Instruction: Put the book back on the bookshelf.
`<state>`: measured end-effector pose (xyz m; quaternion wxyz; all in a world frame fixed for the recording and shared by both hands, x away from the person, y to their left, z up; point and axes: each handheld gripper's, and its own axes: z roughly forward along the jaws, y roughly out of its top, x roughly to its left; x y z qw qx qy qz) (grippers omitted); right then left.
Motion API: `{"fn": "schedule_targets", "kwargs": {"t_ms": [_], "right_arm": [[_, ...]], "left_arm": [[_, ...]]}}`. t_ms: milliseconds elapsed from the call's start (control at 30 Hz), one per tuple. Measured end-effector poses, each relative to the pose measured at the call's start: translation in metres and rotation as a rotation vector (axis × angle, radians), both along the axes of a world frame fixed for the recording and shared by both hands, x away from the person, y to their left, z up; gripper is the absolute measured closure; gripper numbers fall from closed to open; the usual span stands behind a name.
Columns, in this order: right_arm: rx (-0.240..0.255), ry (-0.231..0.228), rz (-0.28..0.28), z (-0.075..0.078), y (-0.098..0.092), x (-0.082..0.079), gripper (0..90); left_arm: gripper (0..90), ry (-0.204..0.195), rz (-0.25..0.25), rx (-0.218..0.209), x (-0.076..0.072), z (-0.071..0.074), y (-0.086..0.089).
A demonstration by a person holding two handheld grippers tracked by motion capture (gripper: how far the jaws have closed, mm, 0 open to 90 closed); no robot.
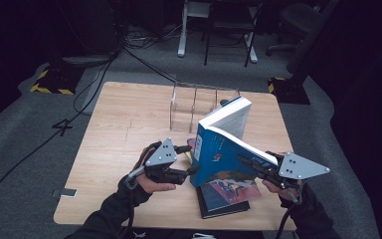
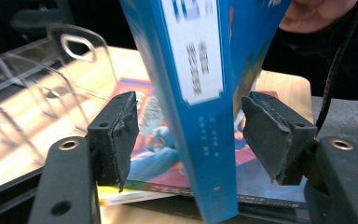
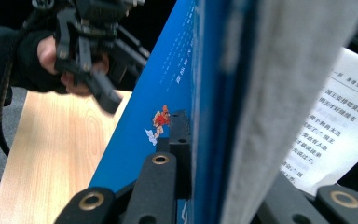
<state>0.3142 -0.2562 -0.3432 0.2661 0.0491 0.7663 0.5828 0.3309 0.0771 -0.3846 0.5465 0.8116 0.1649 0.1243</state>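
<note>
While right hand-held gripper (image 1: 258,167) pinches blue book (image 1: 219,149) | left hand-held gripper (image 1: 191,160) spread | clear rack (image 1: 199,102) behind

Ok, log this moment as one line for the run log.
right gripper: shut on blue book | left gripper: open, jaws astride its spine, not pressing | second book: flat on table | clear rack: behind

The high view looks forward and down from above the person's side, taking in the whole surface (image 1: 129,119) with the blue book (image 1: 219,149) near its front edge. The left gripper view faces that book's spine (image 2: 200,116) from very close. The right gripper view sits closer still against its cover (image 3: 144,126), and all three views share this book.
</note>
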Motion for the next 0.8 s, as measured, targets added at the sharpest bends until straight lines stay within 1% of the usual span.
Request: {"fn": "schedule_targets", "kwargs": {"t_ms": [33,67,100,133,167,200,233,267,300,333,400,433,467,533,633,667,700,800], "right_arm": [[-0.002,-0.007,0.000,0.000,0.000,-0.002,82.6],[-0.003,-0.007,-0.002,0.000,0.000,-0.003,82.6],[-0.007,-0.012,-0.002,0.000,0.000,-0.004,82.5],[-0.009,-0.016,-0.005,0.000,0.001,-0.005,82.5],[-0.009,-0.015,-0.002,0.000,0.000,-0.006,82.5],[-0.009,-0.015,0.001,0.000,0.000,-0.006,82.4],[-0.007,-0.017,0.001,-0.001,0.000,-0.007,82.5],[-0.005,-0.013,0.001,-0.001,0.000,-0.008,82.4],[-0.004,-0.013,0.003,-0.001,0.000,-0.008,82.4],[-0.004,-0.015,0.005,-0.001,-0.001,-0.009,82.4],[-0.008,-0.018,0.004,-0.002,-0.001,-0.010,82.3],[-0.004,-0.018,0.007,-0.002,-0.001,-0.011,82.2],[-0.009,-0.020,0.008,-0.002,-0.001,-0.012,82.2],[-0.011,-0.022,0.010,-0.002,-0.002,-0.014,82.0],[-0.017,-0.029,0.021,-0.003,-0.003,-0.017,81.7],[-0.020,-0.031,0.017,-0.003,-0.003,-0.018,81.5],[-0.024,-0.037,0.015,-0.003,-0.004,-0.019,81.3],[-0.024,-0.033,0.011,-0.003,-0.007,-0.021,79.8]], "left_arm": [[32.9,0.007,0.001,-0.006,0.001,-0.003,-0.003],[32.6,0.018,-0.001,-0.008,0.003,-0.008,-0.007],[32.6,0.018,-0.001,-0.008,0.003,-0.008,-0.007],[32.3,0.034,-0.010,0.009,0.005,-0.014,-0.015],[31.8,0.035,-0.013,0.020,0.006,-0.017,-0.018],[31.4,0.037,-0.017,0.019,0.006,-0.019,-0.021],[31.1,0.043,-0.026,0.009,0.006,-0.021,-0.023],[31.0,0.045,-0.031,0.010,0.006,-0.022,-0.026],[31.0,0.038,-0.033,0.017,0.005,-0.023,-0.029],[31.0,0.033,-0.032,0.015,0.005,-0.023,-0.031],[31.8,0.035,-0.030,0.012,0.005,-0.024,-0.034],[31.8,0.038,-0.025,0.004,0.005,-0.024,-0.035],[33.9,0.032,-0.026,0.003,0.006,-0.023,-0.036],[37.7,0.029,-0.028,-0.020,0.006,-0.021,-0.037],[40.9,0.010,-0.054,-0.036,0.006,-0.018,-0.039],[42.8,0.007,-0.059,-0.034,0.005,-0.017,-0.040],[44.2,-0.006,-0.071,-0.032,0.005,-0.016,-0.041],[47.9,-0.016,-0.092,-0.031,0.003,-0.015,-0.043]]}}
